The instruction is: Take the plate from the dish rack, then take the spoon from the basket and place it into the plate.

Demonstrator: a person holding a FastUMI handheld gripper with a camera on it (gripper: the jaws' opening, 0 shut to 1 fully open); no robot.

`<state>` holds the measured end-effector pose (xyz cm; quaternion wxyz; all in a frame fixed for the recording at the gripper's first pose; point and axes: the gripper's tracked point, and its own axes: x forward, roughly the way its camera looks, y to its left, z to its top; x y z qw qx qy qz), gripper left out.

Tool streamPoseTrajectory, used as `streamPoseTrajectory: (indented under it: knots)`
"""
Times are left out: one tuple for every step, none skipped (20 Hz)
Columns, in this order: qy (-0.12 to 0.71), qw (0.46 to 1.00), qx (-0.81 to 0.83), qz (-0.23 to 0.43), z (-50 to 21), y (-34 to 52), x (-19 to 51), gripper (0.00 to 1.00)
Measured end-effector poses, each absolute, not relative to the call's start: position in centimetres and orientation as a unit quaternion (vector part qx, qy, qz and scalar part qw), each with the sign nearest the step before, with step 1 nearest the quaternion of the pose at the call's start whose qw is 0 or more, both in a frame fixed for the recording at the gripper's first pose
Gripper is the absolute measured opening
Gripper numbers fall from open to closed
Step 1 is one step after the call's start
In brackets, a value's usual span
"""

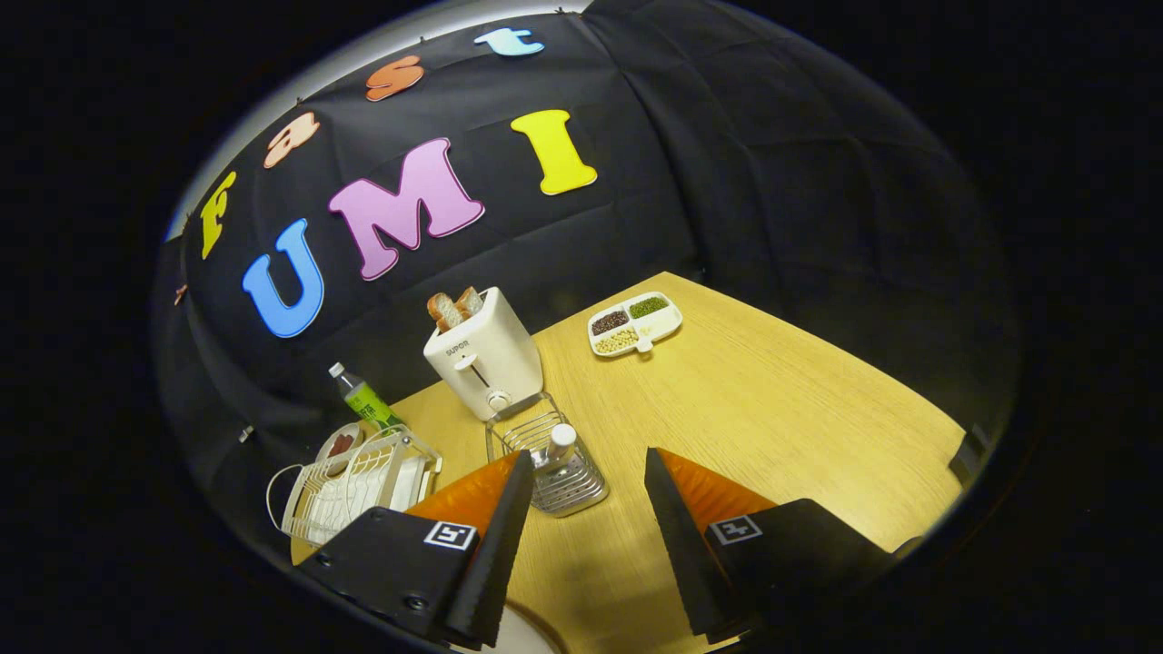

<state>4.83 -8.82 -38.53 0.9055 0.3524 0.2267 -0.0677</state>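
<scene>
Above the table [772, 400], hand-held gripper [589, 468] spread, holding nothing.

The gripper [589, 468] hangs with its fingers spread over the wooden table [772, 409]; the wire basket [545, 463] sits at twelve o'clock, the dish rack [359, 486] at ten, the toaster [483, 359] beyond.

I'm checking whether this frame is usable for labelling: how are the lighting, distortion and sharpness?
Gripper view: strong fisheye bending, the table edge curves; light falls brightest on the table, the booth's wall stays dark; toaster and wire basket are sharp; the open gripper casts a soft shadow on the wood below it.
</scene>
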Motion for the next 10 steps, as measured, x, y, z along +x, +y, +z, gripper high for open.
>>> streamPoseTrajectory:
  knots:
    - [0.225, 0.901, 0.365, -0.066, -38.6, -8.5, 5.3, 0.78]
    - [0.222, 0.894, 0.384, -0.065, -38.3, -8.1, 5.9, 0.78]
    - [0.216, 0.886, 0.404, -0.072, -38.0, -8.0, 6.5, 0.78]
    - [0.21, 0.876, 0.426, -0.08, -37.8, -7.9, 7.2, 0.78]
    - [0.204, 0.867, 0.446, -0.089, -37.6, -7.9, 8.0, 0.78]
    - [0.203, 0.857, 0.462, -0.1, -37.8, -7.8, 8.6, 0.78]
    - [0.207, 0.848, 0.474, -0.113, -38.3, -7.7, 9.1, 0.74]
    - [0.211, 0.839, 0.486, -0.127, -38.6, -7.7, 9.4, 0.61]
    - [0.216, 0.83, 0.493, -0.147, -39.2, -8.0, 9.4, 0.53]
    - [0.218, 0.82, 0.501, -0.169, -39.8, -8.4, 9.4, 0.37]
